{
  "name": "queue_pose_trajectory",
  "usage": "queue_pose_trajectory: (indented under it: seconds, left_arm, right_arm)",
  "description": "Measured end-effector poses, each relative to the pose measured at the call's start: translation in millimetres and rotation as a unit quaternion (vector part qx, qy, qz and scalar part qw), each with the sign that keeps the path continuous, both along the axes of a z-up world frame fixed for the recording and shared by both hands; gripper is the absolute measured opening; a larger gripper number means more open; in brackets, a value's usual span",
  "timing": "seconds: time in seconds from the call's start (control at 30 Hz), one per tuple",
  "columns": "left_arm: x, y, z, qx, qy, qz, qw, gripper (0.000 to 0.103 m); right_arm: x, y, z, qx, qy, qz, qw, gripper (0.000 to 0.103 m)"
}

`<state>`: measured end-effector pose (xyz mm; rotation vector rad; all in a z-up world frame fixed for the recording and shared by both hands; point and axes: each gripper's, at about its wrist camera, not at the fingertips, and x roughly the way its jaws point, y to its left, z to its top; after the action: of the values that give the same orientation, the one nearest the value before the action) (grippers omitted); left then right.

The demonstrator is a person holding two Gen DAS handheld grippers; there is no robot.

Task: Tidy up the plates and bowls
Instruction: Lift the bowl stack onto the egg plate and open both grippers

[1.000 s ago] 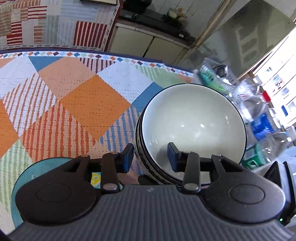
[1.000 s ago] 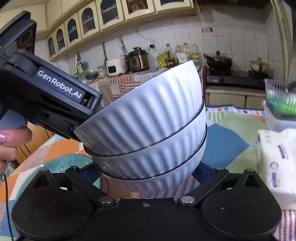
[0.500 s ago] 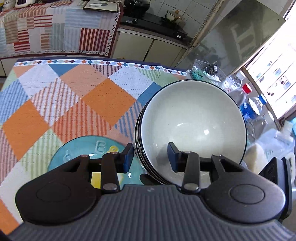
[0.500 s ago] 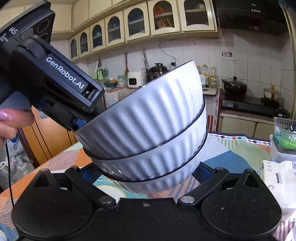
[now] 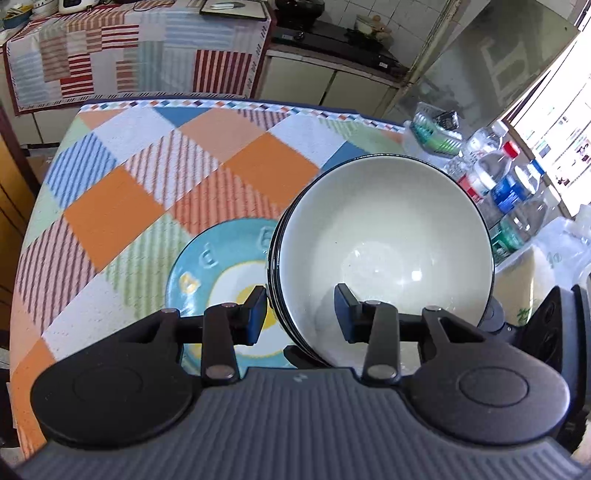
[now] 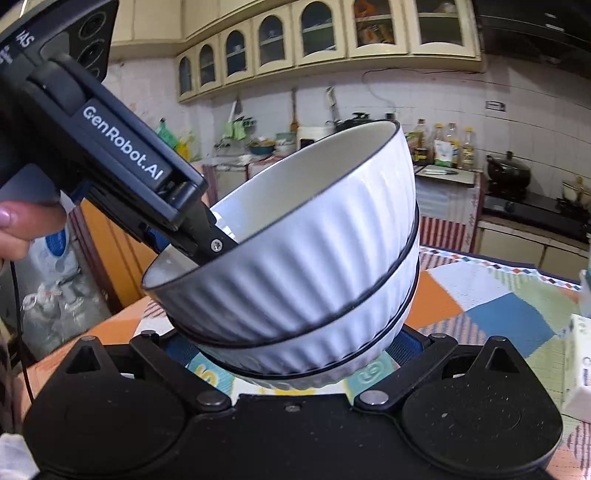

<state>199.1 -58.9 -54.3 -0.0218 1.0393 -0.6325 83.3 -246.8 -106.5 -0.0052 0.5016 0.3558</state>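
We hold the bowl stack tilted in the air above the teal plate on the desk. The left tool pinches the stack's near rim, one finger inside the top bowl. The right tool clamps the lowest bowl from both sides.

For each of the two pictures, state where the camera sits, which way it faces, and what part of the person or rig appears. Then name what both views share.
Left wrist: on the left claw, looking steeply down at the bowl stack, blue plate and checked tablecloth.
Right wrist: on the right claw, facing the kitchen cabinets; a hand shows.
Shared: the bowl stack, plate and tablecloth.
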Motion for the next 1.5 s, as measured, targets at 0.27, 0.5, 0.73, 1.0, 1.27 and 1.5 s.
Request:
queue_pose_trajectory:
  seconds: [0.27,0.5,0.73,1.0,1.27,1.5]
  left_arm:
    - [1.6,15.0,-32.8,0.009,0.016,0.015,0.9997,0.038]
    - [11.8,13.1,-61.7,0.028,0.016,0.016,0.9993,0.038]
    - [25.0,13.0,-80.5,0.032,0.024,0.024,0.9989,0.038]
    - [30.6,16.8,-83.6,0.021,0.034,0.033,0.9986,0.038]
    - [22.6,11.5,-79.7,0.03,0.017,0.036,0.9987,0.038]
    - [20.5,10.0,-81.0,0.027,0.015,0.049,0.9983,0.038]
  right_arm:
    - [2.5,18.9,-25.4,-0.008,0.017,0.014,1.0,0.102]
    - [18.5,28.2,-48.0,-0.021,0.047,0.021,0.998,0.102]
    - [34.5,32.0,-63.0,-0.028,0.075,0.021,0.997,0.102]
    - [40.0,31.2,-62.8,-0.034,0.079,0.026,0.996,0.102]
    - [39.6,30.0,-63.6,-0.023,0.086,0.012,0.996,0.1]
    - [32.8,30.7,-66.0,-0.024,0.08,0.0,0.996,0.1]
